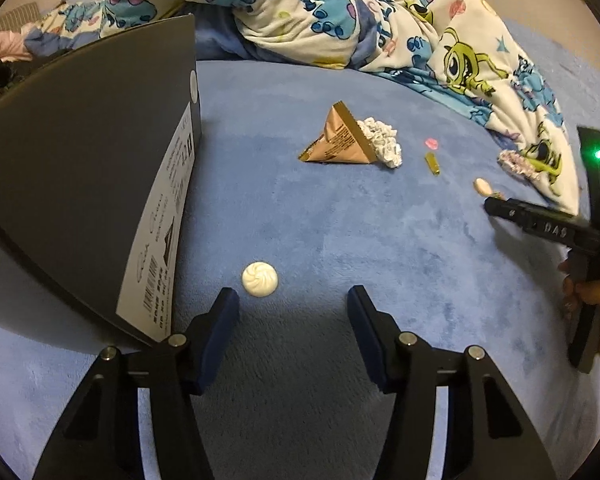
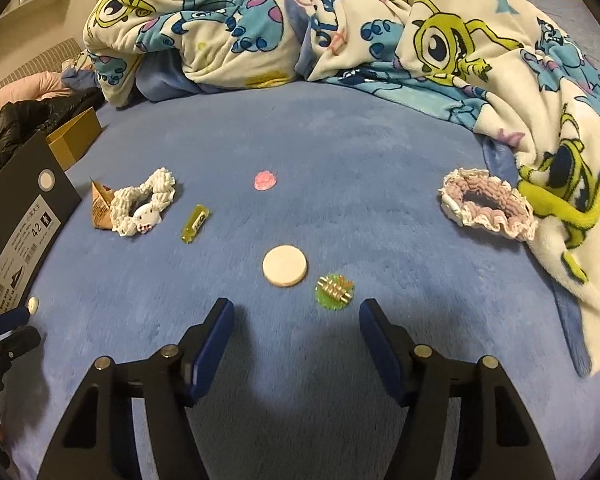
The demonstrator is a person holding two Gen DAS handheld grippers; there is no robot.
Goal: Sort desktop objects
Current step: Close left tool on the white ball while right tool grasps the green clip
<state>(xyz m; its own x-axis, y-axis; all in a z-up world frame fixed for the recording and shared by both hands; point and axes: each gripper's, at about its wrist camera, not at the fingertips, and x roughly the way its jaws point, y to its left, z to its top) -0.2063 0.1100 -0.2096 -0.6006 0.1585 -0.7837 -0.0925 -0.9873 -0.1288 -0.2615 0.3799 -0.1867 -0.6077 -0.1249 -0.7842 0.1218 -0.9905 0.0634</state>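
blue plush surface point(image 1: 340, 240); white swirl button point(image 1: 260, 278) just beyond left gripper point(image 1: 292, 300) jaws.

A home bedroom, by the look of it. Soft blue plush bed point(image 2: 340, 152) as the work surface, with a rumpled cartoon-monster blanket point(image 2: 440, 52) heaped along its far edge and right side. Dark shoebox point(image 1: 80, 152) at the left edge. Hair scrunchies point(image 2: 488, 204) and small trinkets scattered mid-bed.
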